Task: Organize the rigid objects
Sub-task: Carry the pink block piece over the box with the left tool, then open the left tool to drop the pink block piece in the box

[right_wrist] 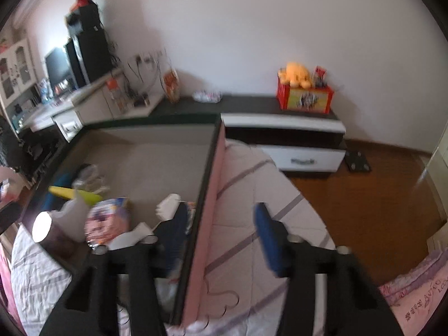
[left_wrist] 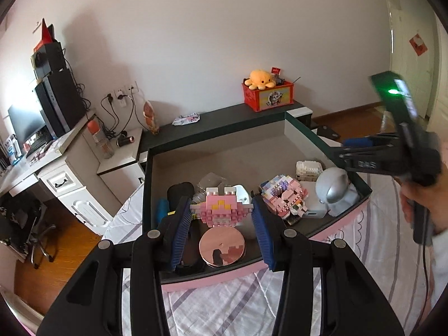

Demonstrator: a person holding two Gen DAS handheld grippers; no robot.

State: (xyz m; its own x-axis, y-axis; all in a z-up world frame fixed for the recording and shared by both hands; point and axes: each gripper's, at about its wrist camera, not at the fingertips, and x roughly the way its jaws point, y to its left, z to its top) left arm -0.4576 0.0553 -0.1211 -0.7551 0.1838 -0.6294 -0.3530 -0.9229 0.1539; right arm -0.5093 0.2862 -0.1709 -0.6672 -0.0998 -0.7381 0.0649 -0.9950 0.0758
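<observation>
Left gripper clamped on pink brick figure above box, right gripper open, fingers straddling box wall

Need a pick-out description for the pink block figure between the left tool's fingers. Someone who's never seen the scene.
Start at the big open box with a dark rim and pink front on the striped bedspread. Near its front edge, between the blue pads of the left tool, stands the pink block figure, just behind a round mirror. Unlike the multicoloured block model to its right, it is nearly all pink with a small yellow patch.
</observation>
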